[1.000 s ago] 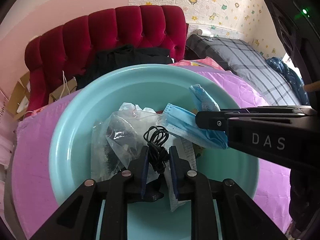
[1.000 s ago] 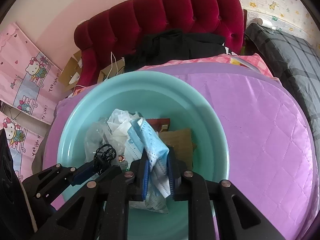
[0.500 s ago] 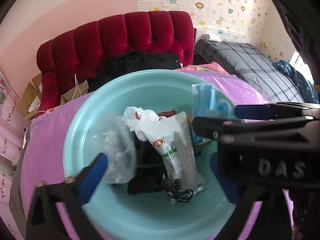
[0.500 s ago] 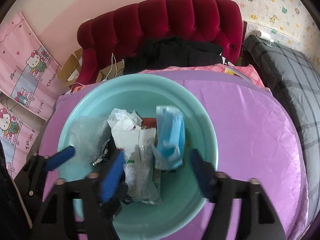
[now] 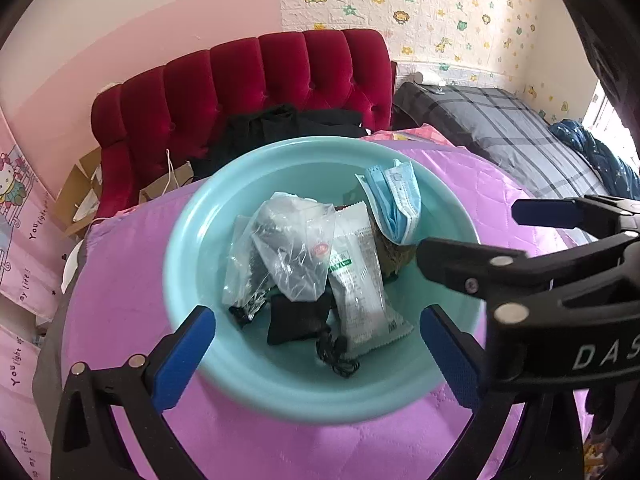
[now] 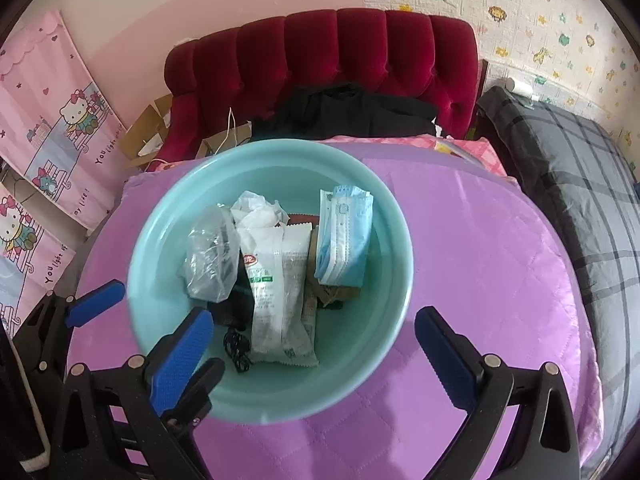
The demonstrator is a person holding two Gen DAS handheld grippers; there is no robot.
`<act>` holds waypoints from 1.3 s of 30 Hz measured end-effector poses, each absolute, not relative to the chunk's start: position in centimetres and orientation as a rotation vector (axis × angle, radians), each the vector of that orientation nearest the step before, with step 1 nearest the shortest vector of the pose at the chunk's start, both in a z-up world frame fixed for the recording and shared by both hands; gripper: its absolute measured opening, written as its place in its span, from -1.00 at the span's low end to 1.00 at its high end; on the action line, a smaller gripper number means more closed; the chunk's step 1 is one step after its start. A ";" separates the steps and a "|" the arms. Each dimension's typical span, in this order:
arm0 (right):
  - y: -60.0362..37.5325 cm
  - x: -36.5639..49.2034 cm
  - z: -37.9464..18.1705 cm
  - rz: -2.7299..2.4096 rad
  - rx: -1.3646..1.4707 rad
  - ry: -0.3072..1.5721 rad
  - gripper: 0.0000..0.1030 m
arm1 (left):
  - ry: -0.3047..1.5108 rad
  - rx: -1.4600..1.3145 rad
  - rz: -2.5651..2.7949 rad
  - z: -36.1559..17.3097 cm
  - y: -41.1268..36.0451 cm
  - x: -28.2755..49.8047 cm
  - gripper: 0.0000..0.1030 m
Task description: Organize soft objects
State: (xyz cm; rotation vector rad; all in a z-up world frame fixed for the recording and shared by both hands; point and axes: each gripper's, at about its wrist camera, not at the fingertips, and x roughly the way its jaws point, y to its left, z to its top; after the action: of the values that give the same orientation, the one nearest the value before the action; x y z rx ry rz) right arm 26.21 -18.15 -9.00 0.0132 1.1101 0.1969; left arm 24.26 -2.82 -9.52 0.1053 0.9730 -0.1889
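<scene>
Left-wrist view: the left gripper [image 5: 318, 350] hangs spread and empty above the teal basin [image 5: 192, 216], where the blue mask [image 5: 396, 204] rests atop the packets. Right-wrist view: the right gripper [image 6: 312, 340] is likewise released over the basin's near rim; reaching back in could snag the black cord [image 6: 237, 347] and drag it out.

- Basin [image 6: 384, 184]: smooth, glossy plastic.
- Mask [image 6: 344, 236]: matt pleated cloth.
- Bag [image 5: 296, 248]: clear, crinkled plastic film (shiny).
- Packet [image 6: 276, 284]: glossy white wrapper.
- Quilt [image 6: 480, 260]: satiny purple cloth, stitched.
- Headboard [image 6: 340, 52]: tufted red velvet.
</scene>
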 end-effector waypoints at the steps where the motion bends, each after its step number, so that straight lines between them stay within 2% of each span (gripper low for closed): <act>1: -18.1 25.8 -8.5 0.197 0.006 1.103 1.00 | 0.974 0.101 -0.184 -9.3 -2.7 23.9 1.00; 18: -18.1 17.9 -4.1 0.217 -0.019 1.057 1.00 | 0.969 0.092 -0.102 -5.8 -1.4 16.9 1.00; 39: -18.4 8.0 -4.4 0.253 -0.032 0.958 1.00 | 0.899 0.044 -0.035 -6.0 -1.1 8.5 1.00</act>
State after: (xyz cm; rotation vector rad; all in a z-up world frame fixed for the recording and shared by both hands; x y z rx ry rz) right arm 8.00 -18.44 -4.36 -0.0318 0.9581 0.2526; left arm 8.50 -1.14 -6.00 0.0438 0.8990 -0.0351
